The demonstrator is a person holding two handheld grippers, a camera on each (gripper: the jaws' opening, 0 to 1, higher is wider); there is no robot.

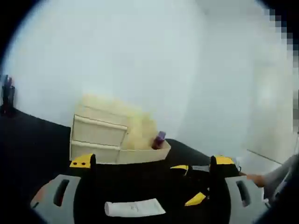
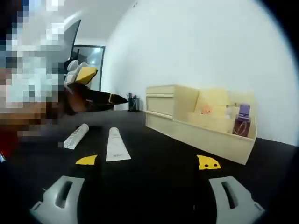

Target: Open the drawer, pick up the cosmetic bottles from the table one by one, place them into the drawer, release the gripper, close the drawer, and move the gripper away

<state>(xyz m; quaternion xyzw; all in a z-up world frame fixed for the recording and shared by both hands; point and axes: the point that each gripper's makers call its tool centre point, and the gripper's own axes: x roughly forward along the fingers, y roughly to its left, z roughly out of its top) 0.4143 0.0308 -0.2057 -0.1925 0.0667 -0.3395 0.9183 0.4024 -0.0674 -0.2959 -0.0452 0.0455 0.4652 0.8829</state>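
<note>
Both tools (image 1: 149, 161) (image 2: 147, 161) low, jaws apart.

The drawer (image 2: 212, 135) is pale wood, pulled fully out of a small pale cabinet (image 2: 168, 105) that stands on the black desk (image 2: 154, 172). Inside its far end a purple bottle (image 2: 242, 120) with a lighter cap stands upright against the front wall; in the left gripper view the same bottle (image 1: 159, 140) leans slightly in the drawer's corner (image 1: 140, 153). On the desk, well apart from the drawer, lie two tubes: a white tube (image 2: 115, 144) flat on its side, and just beside it a silvery tube (image 2: 76, 136), angled away from it.
</note>
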